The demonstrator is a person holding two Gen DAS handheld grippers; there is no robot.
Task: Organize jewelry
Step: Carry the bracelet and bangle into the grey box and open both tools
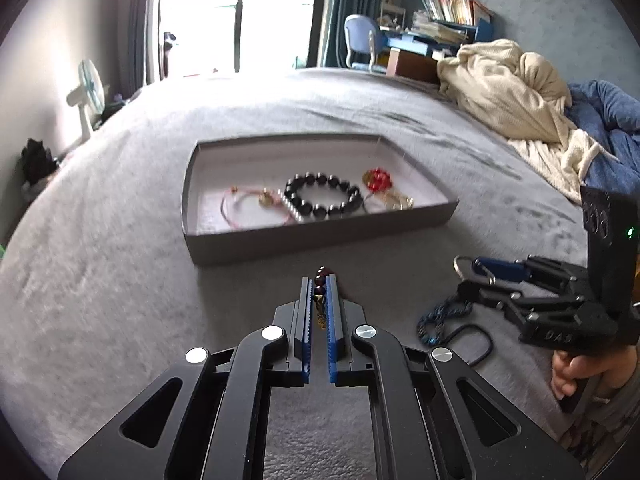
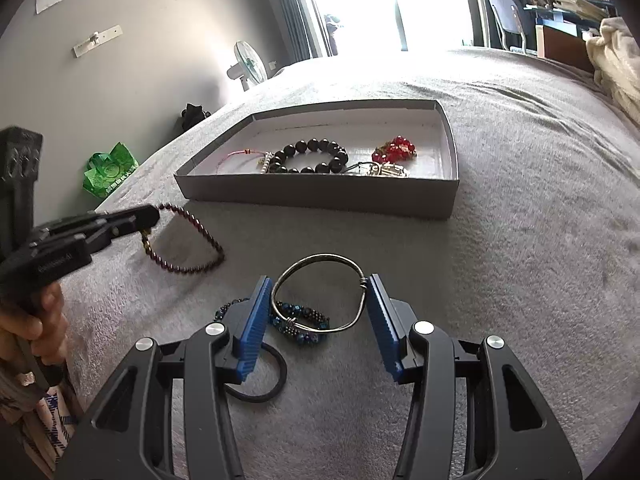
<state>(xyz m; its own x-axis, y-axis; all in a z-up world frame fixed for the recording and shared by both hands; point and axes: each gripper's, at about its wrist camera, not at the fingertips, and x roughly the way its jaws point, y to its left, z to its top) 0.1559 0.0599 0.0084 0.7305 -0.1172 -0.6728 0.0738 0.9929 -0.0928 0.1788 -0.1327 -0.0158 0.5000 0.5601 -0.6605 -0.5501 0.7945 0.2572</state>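
My left gripper [image 1: 319, 280] is shut on a dark red bead bracelet [image 2: 188, 236], which hangs from it onto the grey bed; the gripper also shows in the right wrist view [image 2: 150, 214]. My right gripper [image 2: 318, 294] is open around a silver wire bangle [image 2: 320, 292] that lies on a blue beaded bracelet [image 2: 300, 322]. A black hair tie [image 2: 260, 380] lies beside them. The grey box tray [image 2: 320, 196] ahead holds a black bead bracelet [image 2: 310, 156], a red bead piece [image 2: 394, 148], a pink cord bracelet [image 1: 248, 208] and gold pieces [image 2: 386, 170].
A cream blanket [image 1: 512, 92] and blue bedding [image 1: 608, 120] are piled at the right of the bed. A fan [image 2: 250, 64] and a green bag [image 2: 110, 172] stand by the left wall. A desk with a chair [image 1: 364, 40] is beyond the bed.
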